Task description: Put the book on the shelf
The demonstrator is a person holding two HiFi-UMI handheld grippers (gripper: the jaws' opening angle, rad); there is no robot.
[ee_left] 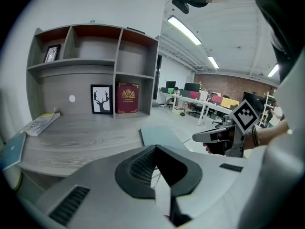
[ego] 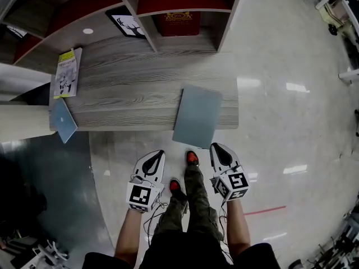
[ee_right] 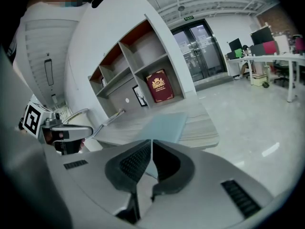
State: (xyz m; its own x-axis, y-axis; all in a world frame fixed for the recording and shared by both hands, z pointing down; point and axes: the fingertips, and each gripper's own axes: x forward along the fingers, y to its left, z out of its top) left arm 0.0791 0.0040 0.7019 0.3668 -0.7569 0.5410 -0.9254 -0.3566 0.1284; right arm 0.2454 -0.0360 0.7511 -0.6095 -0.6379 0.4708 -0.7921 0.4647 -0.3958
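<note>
A flat grey-blue book lies on the grey wooden counter, its near end hanging over the front edge. In the left gripper view the book lies just beyond the jaws; in the right gripper view the book is straight ahead. My left gripper is shut and empty, held low in front of the counter, left of the book. My right gripper is also shut and empty, just below the book's near right corner. Neither touches the book. The shelf compartments rise behind the counter.
A red book and a framed deer picture stand at the back of the counter. A yellow-white booklet and a light blue book lie at the counter's left end. The person's legs and red shoes stand between the grippers.
</note>
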